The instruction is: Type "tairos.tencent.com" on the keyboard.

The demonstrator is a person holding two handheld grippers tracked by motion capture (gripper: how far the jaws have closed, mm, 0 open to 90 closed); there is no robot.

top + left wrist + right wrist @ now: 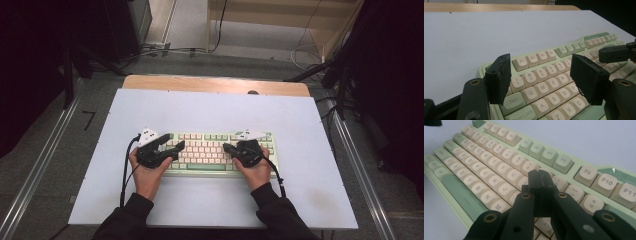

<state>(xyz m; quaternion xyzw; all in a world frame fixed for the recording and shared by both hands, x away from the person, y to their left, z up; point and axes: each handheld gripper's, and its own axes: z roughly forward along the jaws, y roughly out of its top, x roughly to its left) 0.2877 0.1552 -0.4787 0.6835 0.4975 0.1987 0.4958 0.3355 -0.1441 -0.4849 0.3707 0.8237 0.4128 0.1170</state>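
Across the table: I am looking at a pale blue-white sheet (210, 115) lying over a wooden tabletop (215, 84), with the keyboard (210, 150) sitting on it nearer my side than the far wooden edge.
Room: beyond the keyboard, I am seeing grey floor, loose cables (165, 49) and a light wooden frame (280, 20); metal rails (40, 165) are running along both sides of the table.
Count: I am counting one keyboard, two grippers and two hands.
Keyboard axis: its long side is running left to right across the high view, parallel to the table's near edge; the function row is facing away from me and the green space bar (202, 167) is facing me.
Keyboard look: mint-green case, cream keys, some green ones.
Left gripper (170, 150): I am holding it over the keyboard's left end, jaws spread wide with nothing between them; the left gripper view is showing Q, W, A, S below the gap.
Right gripper (229, 148): I am holding it over the keyboard's right half, jaws pressed together on nothing, tips just above the keys near the number row.
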